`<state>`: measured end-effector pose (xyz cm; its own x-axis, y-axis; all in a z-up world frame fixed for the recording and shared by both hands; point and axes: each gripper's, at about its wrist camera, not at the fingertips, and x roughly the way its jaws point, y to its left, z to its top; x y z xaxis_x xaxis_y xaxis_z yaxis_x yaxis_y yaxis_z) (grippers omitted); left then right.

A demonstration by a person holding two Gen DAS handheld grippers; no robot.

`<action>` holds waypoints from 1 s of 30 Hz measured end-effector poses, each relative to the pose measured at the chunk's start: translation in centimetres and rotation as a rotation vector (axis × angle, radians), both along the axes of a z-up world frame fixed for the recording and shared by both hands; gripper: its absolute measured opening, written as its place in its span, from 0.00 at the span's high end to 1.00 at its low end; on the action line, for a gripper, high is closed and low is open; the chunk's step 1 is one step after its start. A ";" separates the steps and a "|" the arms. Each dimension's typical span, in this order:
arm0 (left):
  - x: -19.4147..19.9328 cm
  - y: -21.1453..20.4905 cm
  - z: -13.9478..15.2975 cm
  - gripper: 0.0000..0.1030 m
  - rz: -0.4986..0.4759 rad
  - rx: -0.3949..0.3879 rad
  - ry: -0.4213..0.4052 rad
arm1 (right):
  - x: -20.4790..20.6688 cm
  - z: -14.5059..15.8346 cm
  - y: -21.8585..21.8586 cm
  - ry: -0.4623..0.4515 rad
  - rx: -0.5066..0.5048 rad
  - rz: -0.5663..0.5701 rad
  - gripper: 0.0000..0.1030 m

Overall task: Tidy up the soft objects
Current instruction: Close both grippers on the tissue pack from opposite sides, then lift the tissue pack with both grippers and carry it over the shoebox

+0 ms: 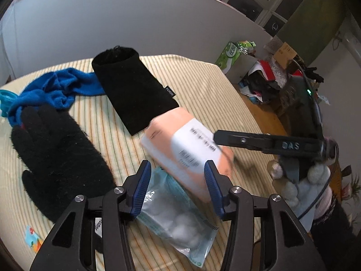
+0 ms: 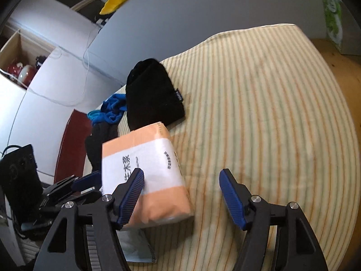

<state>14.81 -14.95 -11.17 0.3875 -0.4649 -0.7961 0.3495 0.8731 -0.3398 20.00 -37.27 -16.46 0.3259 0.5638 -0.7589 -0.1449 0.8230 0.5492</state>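
An orange and white tissue pack (image 1: 189,151) lies on the striped cloth (image 1: 198,83), resting partly on a clear bag of cotton balls (image 1: 178,221). My left gripper (image 1: 178,178) is open above both, its fingers apart. A black pouch (image 1: 133,90), a blue cloth (image 1: 56,88) and a black glove (image 1: 58,160) lie further left. In the right wrist view my right gripper (image 2: 181,185) is open, with the tissue pack (image 2: 144,176) beside its left finger (image 2: 133,189). The black pouch (image 2: 153,94) lies behind. The right gripper's finger (image 1: 259,140) shows at the pack's right end.
A green tissue box (image 1: 230,56) and a pile of clutter (image 1: 277,74) stand beyond the table's right edge. A dark red board (image 2: 70,144) and black equipment (image 2: 18,176) are left of the table in the right wrist view. The striped cloth (image 2: 270,124) stretches to the right.
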 end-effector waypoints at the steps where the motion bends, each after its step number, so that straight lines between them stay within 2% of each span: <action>1: -0.2 -0.2 0.0 0.53 -0.008 0.000 0.006 | 0.1 0.0 0.1 0.001 -0.009 0.013 0.36; 7: -0.3 -1.2 -1.3 0.51 -0.028 0.001 0.066 | 0.9 -0.3 1.4 0.024 -0.032 0.076 0.36; 13: 0.3 -1.9 -2.0 0.51 -0.023 -0.001 0.088 | 1.0 -0.3 2.1 0.045 -0.027 0.105 0.36; 17: 0.3 -2.1 -1.8 0.51 -0.014 0.006 0.077 | 0.8 -0.2 2.7 0.044 -0.023 0.131 0.39; 21: 0.2 -2.3 -1.9 0.51 -0.017 0.008 0.065 | 0.6 0.0 3.1 0.060 0.009 0.149 0.55; 26: -0.1 -2.2 -1.8 0.53 -0.007 -0.007 0.052 | 0.1 0.5 3.7 0.059 -0.015 0.138 0.55; 30: -0.9 -2.3 -0.4 0.53 -0.017 -0.010 0.002 | -0.8 1.9 3.8 0.028 -0.025 0.115 0.56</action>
